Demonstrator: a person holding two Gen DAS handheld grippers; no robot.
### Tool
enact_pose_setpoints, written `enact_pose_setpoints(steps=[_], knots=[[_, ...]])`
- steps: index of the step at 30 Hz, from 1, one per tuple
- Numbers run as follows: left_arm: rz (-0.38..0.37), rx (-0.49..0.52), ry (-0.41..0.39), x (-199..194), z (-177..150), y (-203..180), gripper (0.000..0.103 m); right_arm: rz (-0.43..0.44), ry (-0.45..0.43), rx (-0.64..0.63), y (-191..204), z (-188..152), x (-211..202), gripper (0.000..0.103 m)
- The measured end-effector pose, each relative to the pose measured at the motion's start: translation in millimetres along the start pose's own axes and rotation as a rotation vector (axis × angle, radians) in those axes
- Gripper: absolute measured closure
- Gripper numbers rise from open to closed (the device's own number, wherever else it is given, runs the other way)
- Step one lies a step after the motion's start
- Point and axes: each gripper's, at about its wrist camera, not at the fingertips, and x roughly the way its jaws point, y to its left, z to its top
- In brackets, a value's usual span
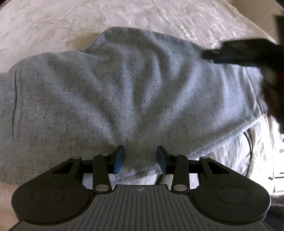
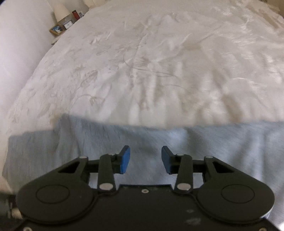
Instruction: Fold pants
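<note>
Grey speckled pants lie on a white embroidered bedspread, bunched into broad soft folds. In the left wrist view their long axis runs left to right across the picture; a dark stitched seam stands near the left end, and a ribbed hem slants along the near right edge, with a dark cable on the bedspread just beside it. The left gripper points steeply down at the near edge of the cloth; its blue pads stand apart with fabric between them but not pressed. The right gripper, seen blurred at the right of the left wrist view, hangs over the right end of the pants. In the right wrist view the pants form a band across the near part of the picture, their far edge roughly straight; the tongs are parted and clamp nothing. Beyond that edge the bedspread stretches far and wide, bare. At far left a bedside stand carries a lamp and a small clock.
</note>
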Motion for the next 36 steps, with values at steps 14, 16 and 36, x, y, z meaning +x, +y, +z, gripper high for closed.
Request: enact_pose_setpoints(steps=[14, 16, 36], knots=[[-0.037, -0.055, -0.02, -31.4, 1.0, 26.3, 0.064, 0.02, -0.103, 0.047, 22.9, 17.3, -11.7, 0.05], [-0.025, -0.06, -0.031, -33.6, 7.3, 21.4, 0.063, 0.024, -0.108, 0.089, 4.0, 4.9, -31.3, 0.049], [-0.084, 0.073, -0.056, 54.6, 106.2, -234.0, 0.063, -0.231, -0.187, 0.375, -324.5, -44.6, -191.2, 0.042]])
